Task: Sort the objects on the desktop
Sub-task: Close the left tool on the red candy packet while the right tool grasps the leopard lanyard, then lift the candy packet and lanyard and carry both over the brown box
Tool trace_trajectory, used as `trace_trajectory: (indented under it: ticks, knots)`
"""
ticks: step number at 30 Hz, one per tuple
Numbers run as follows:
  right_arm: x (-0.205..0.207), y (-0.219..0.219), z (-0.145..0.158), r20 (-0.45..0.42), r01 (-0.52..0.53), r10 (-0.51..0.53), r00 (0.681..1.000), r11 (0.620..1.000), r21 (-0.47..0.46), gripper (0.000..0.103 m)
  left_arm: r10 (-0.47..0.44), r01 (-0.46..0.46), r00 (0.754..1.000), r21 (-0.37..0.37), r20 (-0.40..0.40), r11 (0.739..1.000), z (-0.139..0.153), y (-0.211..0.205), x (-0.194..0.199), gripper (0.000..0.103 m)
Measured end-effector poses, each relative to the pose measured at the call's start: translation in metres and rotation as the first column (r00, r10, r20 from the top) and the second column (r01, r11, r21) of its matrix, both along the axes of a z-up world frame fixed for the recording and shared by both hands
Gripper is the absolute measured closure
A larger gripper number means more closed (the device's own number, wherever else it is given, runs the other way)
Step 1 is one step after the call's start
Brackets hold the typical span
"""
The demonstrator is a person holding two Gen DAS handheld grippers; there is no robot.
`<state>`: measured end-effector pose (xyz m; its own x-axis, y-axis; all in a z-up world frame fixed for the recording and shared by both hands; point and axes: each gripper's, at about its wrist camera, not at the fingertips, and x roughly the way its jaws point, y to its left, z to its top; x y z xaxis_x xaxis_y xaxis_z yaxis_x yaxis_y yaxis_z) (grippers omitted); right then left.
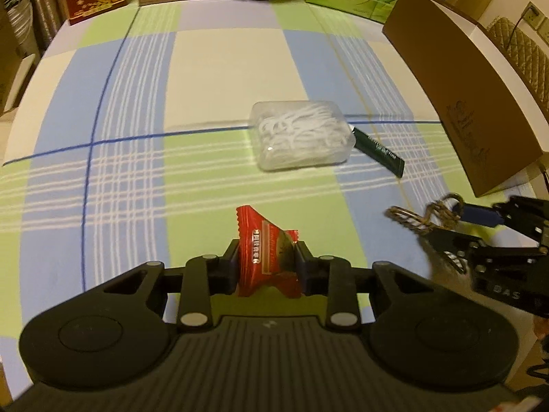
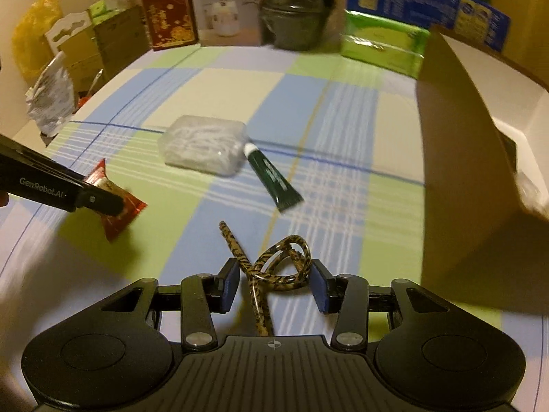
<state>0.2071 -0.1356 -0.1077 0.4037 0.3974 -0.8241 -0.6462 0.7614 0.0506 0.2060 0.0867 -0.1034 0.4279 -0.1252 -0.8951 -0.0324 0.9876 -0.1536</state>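
Note:
My left gripper is shut on a red snack packet, held above the checked tablecloth; the packet also shows in the right wrist view. My right gripper has its jaws around a leopard-print hair clip; the pads touch the clip's loops. The clip also shows in the left wrist view. A clear plastic box of white floss picks lies mid-table, also in the right wrist view. A dark green tube lies beside it.
A brown cardboard box stands open at the right, also in the left wrist view. Boxes, a dark jar and green tissue packs line the far edge. A silver bag sits at the left edge.

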Motion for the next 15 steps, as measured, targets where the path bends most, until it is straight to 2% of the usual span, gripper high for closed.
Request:
trace_trajectory:
  ticks: [2,5,7,8,13,15]
  knots:
    - [-0.004,-0.004,0.000,-0.022,0.016,-0.016,1.000,1.000,-0.001,0.066,0.009,-0.009,1.000,0.004,-0.003,1.000,0.001,0.000,-0.003,0.076]
    - [-0.009,-0.005,-0.001,-0.002,0.011,-0.011,1.000,1.000,0.001,0.062,0.006,-0.006,1.000,0.009,-0.002,1.000,0.003,-0.002,-0.005,0.076]
    - [-0.009,-0.005,0.000,0.032,0.014,-0.014,0.999,1.000,-0.004,0.037,0.001,-0.001,1.000,0.010,0.001,1.000,0.003,-0.004,-0.006,0.076]
    - [-0.008,-0.005,0.000,0.046,0.011,-0.011,0.999,1.000,0.005,0.034,0.000,0.000,1.000,0.010,0.002,1.000,0.004,-0.005,-0.007,0.076]
    - [-0.002,0.003,-0.008,0.065,-0.012,0.013,0.998,1.000,-0.021,0.036,-0.003,0.003,1.000,0.021,0.004,1.000,0.004,-0.010,-0.006,0.077]
    - [-0.002,0.006,-0.011,0.065,-0.022,0.024,0.998,0.999,-0.026,0.045,-0.003,0.003,1.000,0.029,0.005,1.000,0.004,-0.012,-0.005,0.077]
